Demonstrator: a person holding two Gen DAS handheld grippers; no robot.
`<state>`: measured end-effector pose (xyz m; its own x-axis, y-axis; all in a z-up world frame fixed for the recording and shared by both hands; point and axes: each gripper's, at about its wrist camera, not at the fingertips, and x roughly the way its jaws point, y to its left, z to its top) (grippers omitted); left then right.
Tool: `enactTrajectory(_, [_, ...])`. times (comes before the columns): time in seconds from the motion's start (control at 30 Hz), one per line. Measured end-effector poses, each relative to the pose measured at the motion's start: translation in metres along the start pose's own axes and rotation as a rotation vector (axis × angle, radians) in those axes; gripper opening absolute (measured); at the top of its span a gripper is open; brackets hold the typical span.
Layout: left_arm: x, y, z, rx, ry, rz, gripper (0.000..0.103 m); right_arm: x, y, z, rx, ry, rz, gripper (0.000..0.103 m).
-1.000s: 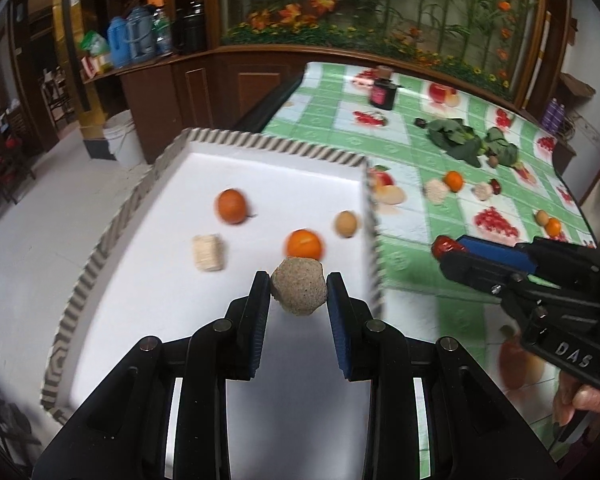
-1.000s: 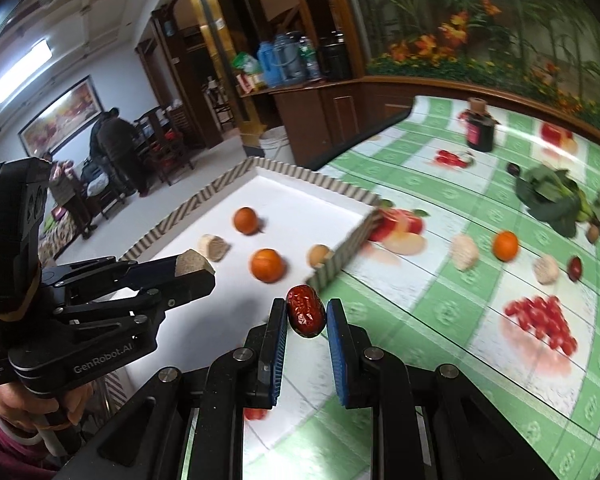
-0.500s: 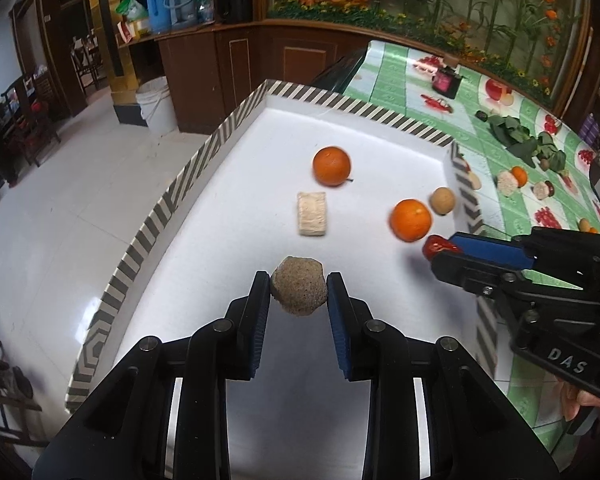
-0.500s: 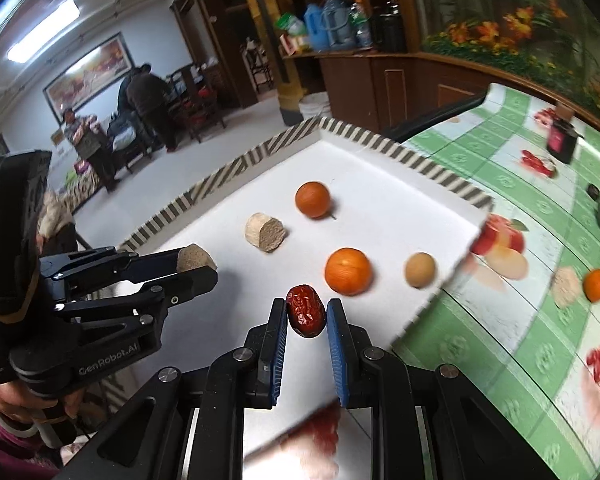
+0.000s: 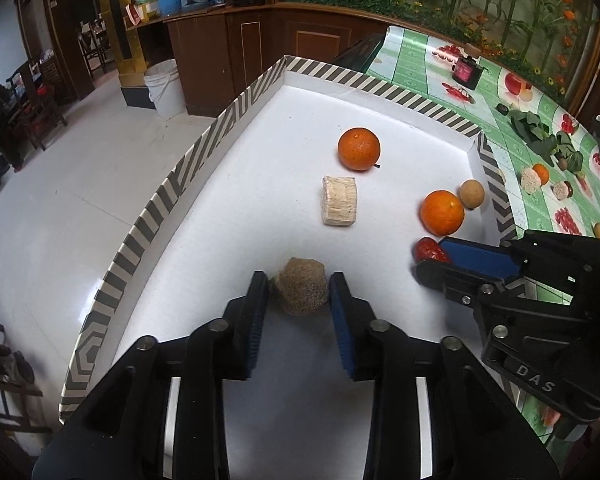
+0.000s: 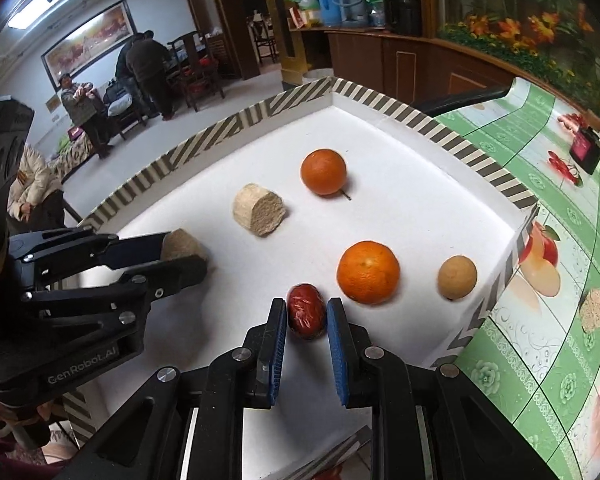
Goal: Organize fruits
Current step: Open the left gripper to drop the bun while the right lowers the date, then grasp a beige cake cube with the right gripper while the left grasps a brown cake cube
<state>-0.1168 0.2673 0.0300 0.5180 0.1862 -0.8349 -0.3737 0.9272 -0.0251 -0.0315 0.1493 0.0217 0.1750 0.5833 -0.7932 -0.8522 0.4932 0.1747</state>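
Currently I am releasing the brown lump (image 5: pixel 299 291) as the left gripper (image 5: pixel 299 294) jaws are opening over the tray (image 5: pixel 204 152); the right gripper (image 6: pixel 306 314), gripping the red date (image 6: pixel 306 311), needs lowering next.

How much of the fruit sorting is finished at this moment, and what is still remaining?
Done: two oranges, a pale cut cylinder and a small tan round fruit lie in the white striped-rim tray.

In hand: the left gripper is opening around a rough brown lump; the right gripper holds a red date over the tray.

Left: several small pieces remain on the green tablecloth.
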Motion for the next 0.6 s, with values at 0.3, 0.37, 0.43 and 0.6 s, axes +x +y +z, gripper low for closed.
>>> enactTrajectory(0.3, [-0.013, -0.002, 0.004, -0.03, -0.04, -0.006, 0.056, -0.032, -0.01, -0.01, 0.069, -0.066, 0.018, 0.028])
enactTrajectory(0.37, [-0.017, -0.008, 0.005, -0.026, -0.052, -0.012, 0.056, -0.045, -0.018, -0.016, 0.097, -0.093, 0.024, 0.028])
enactTrajectory(0.43, [-0.021, -0.016, 0.007, -0.02, -0.064, -0.028, 0.056, -0.055, -0.024, -0.021, 0.122, -0.112, 0.024, 0.028])
enactTrajectory(0.6, [-0.028, -0.043, 0.012, 0.002, -0.082, -0.088, 0.056, -0.074, -0.043, -0.037, 0.182, -0.139, -0.006, 0.028])
